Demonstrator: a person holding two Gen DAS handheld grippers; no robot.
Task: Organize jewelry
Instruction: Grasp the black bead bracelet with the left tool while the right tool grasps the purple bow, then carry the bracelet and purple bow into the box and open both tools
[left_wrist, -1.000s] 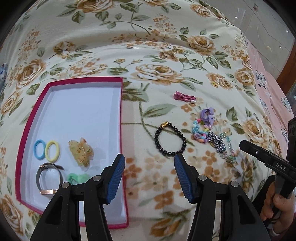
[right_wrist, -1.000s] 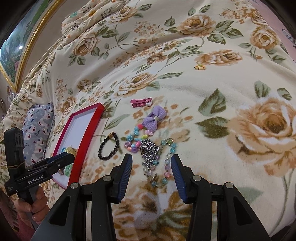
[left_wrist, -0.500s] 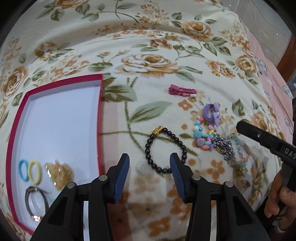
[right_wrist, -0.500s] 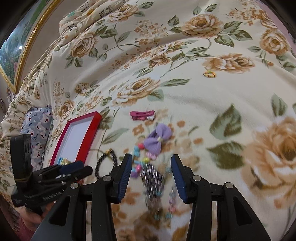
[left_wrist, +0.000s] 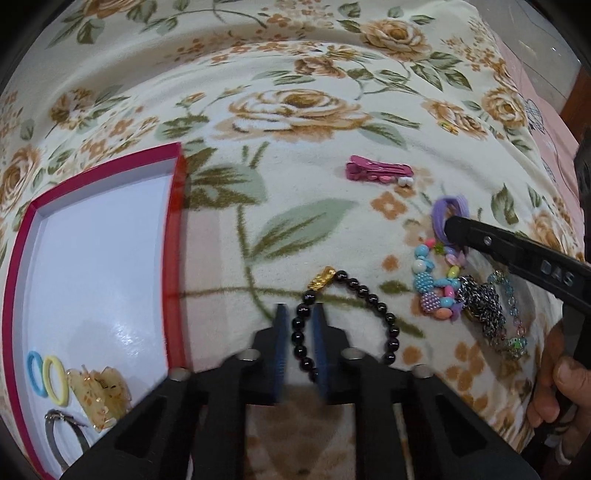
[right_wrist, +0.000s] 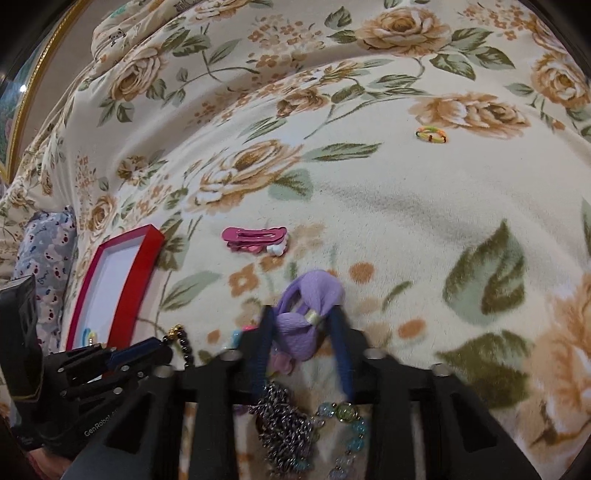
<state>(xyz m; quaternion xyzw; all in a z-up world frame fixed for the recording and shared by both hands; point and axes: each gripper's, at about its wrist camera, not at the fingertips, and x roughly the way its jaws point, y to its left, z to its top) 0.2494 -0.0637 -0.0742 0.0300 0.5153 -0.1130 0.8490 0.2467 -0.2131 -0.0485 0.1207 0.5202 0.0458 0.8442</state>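
In the left wrist view, the left gripper (left_wrist: 300, 334) sits low at the centre of the frame with its blue fingers drawn close on either side of the black bead bracelet (left_wrist: 347, 317), the left run of beads lying between the pads; whether they press the beads cannot be told. The bracelet's gold charm (left_wrist: 322, 279) lies just above the fingertips on the floral blanket (left_wrist: 295, 110). At the left edge is the red-rimmed tray (left_wrist: 177, 236), holding a blue hair tie (left_wrist: 36, 373), a yellow hair tie (left_wrist: 55, 374), an amber claw clip (left_wrist: 99, 395) and a grey band (left_wrist: 64, 439) in its lower left corner. In the right wrist view, the right gripper (right_wrist: 301, 325) straddles the purple bow hair tie (right_wrist: 306, 321) at lower centre, fingers partly apart with the bow between them, contact unclear. Below it lie a silver chain (right_wrist: 284, 424) and a pastel bead strand (right_wrist: 351, 424). A pink hair clip (right_wrist: 255, 238) lies above the bow, and a small multicoloured band (right_wrist: 431, 134) rests well apart at the upper right.
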